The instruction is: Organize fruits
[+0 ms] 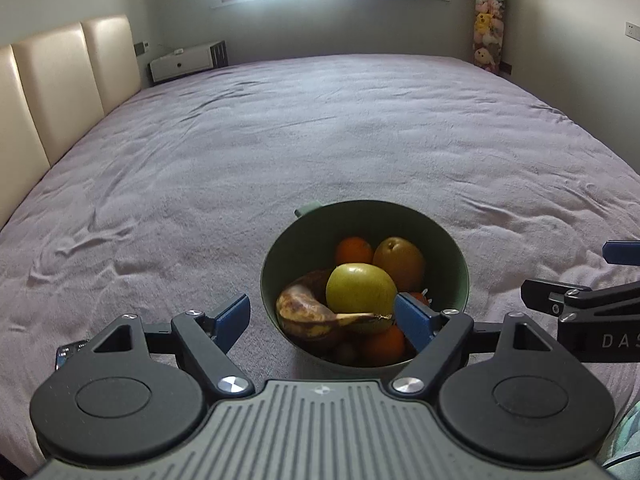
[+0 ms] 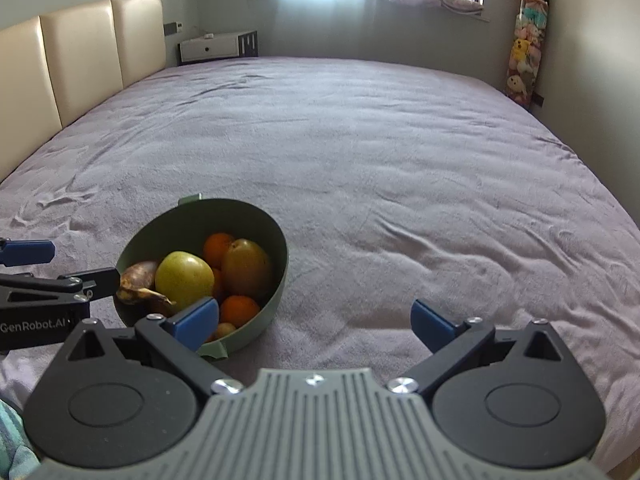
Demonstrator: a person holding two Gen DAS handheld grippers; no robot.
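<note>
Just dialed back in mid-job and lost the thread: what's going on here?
A green bowl of fruit sits on a bed: a yellow-green apple, a browned banana, oranges and more. Both hand-held grippers are by the bowl, open, holding nothing. The left gripper straddles its near rim; the right gripper is on its right.

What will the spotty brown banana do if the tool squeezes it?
The banana would probably squash easily: its peel is mostly brown, so it looks very ripe. It likely won't roll, being curved and wedged under the green apple in the bowl.
</note>
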